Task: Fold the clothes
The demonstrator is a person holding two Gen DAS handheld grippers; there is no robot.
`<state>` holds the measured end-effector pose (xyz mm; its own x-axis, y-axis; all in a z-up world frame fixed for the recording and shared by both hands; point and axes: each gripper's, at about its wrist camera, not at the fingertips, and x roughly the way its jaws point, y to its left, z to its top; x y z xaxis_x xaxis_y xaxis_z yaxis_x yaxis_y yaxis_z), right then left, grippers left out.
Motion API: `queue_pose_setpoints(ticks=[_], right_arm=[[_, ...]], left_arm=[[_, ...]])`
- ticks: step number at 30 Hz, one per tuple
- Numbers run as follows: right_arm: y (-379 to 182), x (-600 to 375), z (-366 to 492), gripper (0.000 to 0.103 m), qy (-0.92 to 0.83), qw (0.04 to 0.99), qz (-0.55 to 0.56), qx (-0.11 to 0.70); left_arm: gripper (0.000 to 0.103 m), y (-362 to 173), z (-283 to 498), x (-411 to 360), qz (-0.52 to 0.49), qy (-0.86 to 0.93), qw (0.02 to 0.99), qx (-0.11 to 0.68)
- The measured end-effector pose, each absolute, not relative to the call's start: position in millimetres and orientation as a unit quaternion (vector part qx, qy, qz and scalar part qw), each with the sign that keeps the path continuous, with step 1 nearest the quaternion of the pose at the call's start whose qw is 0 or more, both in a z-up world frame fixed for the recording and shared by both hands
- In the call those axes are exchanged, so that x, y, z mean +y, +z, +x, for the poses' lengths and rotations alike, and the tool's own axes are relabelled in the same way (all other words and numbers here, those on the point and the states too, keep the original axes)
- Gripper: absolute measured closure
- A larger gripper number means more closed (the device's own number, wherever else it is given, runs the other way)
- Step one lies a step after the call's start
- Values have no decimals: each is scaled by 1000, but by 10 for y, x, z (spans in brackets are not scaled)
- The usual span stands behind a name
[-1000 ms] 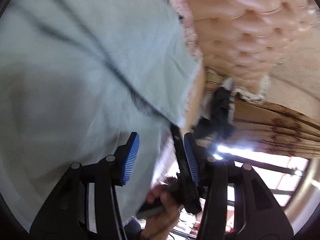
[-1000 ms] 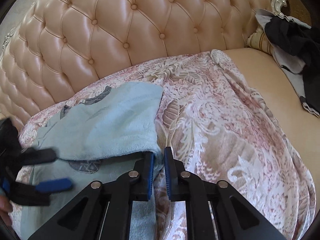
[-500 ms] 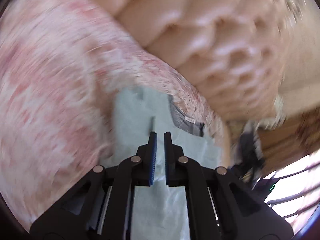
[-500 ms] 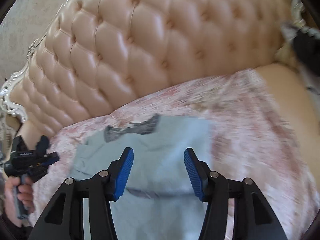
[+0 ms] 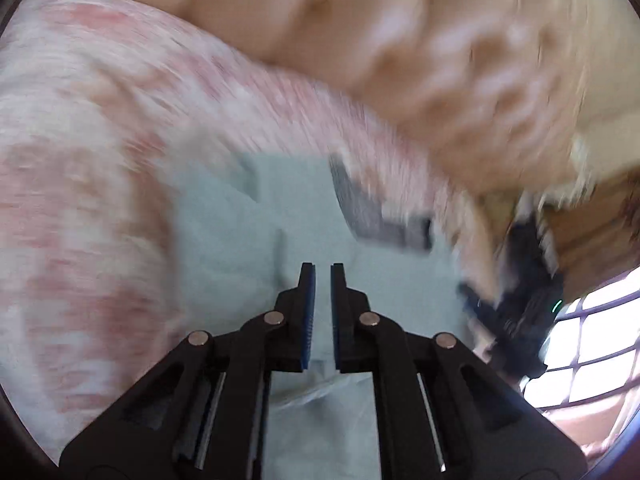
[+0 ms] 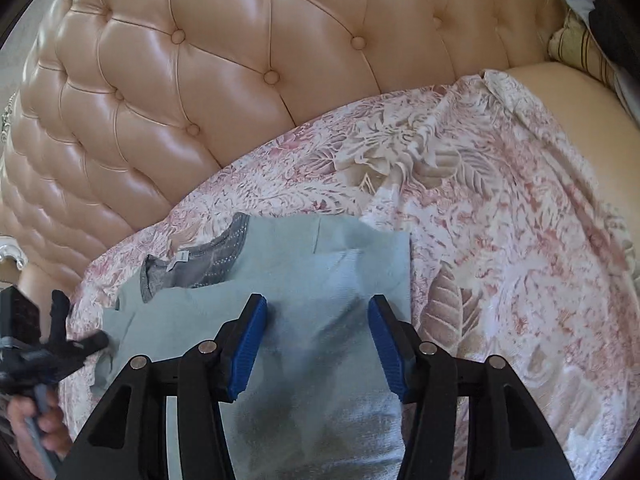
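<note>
Two hand-held grippers work one pale blue shirt (image 6: 304, 280) spread on the floral bedspread (image 6: 500, 216) near the headboard (image 6: 224, 72): left hand-held gripper (image 5: 322, 276) nearly closed, seemingly empty, at the shirt's edge; right hand-held gripper (image 6: 318, 344) half-open above it, likely freeing a fold.

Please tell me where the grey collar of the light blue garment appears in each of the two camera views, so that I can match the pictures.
Left wrist view: the grey collar lies right of centre, blurred, at the garment's far edge.
Right wrist view: the grey collar lies left of centre, with a small white label on it.
Shared landmark: the tufted headboard, also blurred at the top of the left wrist view.
</note>
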<state>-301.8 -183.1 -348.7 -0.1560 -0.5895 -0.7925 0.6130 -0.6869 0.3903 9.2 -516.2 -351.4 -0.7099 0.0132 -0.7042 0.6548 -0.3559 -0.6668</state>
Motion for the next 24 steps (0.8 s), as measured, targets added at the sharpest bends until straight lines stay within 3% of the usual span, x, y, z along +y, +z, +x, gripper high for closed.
queue_pose_setpoints(ticks=[4,6,11,15,19,20,21,23,24], right_arm=[[-3165,-1587,-2964,46,-791,392,470,-24],[-3076,-1499,-2907,38,-794,392,463,-36],[-3099,-1444,-2651,37,-775,412,476,-46],[-3374,-1563,-2562,36,-758,402,514,-8],[-3324,-1504,-2547,36,-762,403,507,-11],[-3222,-1435,-2529,36,-768,401,500,-20],[-3124,-1353,-2495,36,-771,402,493,-29],[-2911,-1135,-2380,36,-778,406,478,-41],[-2822,-1009,-2289,35,-784,402,471,-42]], left_arm=[[93,-3576,504,-5503,293,-743,242,551],[93,-3713,541,-5648,303,-727,240,568],[93,-3915,183,-5604,341,-719,193,574],[93,-4019,-96,-5526,387,-718,177,550],[93,-3690,160,-5447,352,-745,174,538],[85,-3566,278,-5407,340,-754,177,534],[68,-3439,424,-5325,327,-765,178,525],[45,-3222,825,-5026,302,-786,174,511],[44,-3155,1016,-4884,294,-792,169,507]])
